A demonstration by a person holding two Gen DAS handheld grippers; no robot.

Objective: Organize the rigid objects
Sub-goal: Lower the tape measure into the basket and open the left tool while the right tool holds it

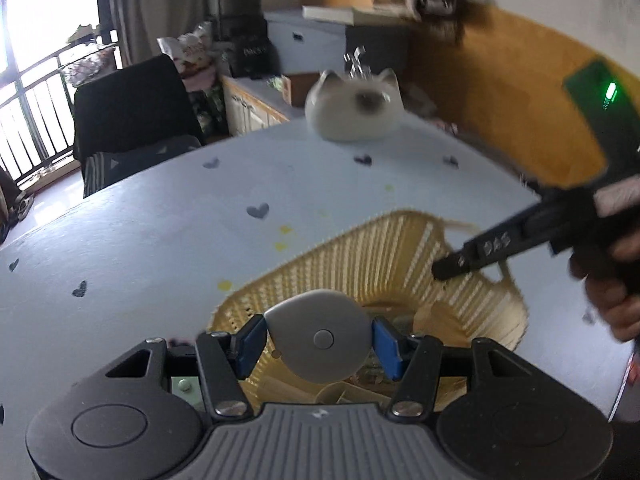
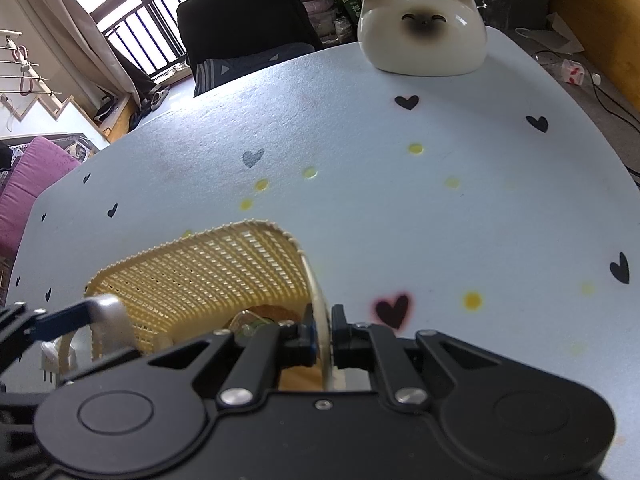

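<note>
Tape measure (image 1: 318, 336), a grey rounded case, is sitting clamped between the left gripper's (image 1: 319, 340) blue pads directly above the open basket (image 1: 384, 248), while the right gripper (image 2: 322, 334) is pinching the basket's near rim, leaving open room below for lowering.

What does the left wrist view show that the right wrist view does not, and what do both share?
Only the left wrist view shows the button face of the grey case in the left gripper, and a hand.

Only the right wrist view shows the right gripper pinching the basket rim, and a red-edged heart.

Both show the basket, cat figure and table.
</note>
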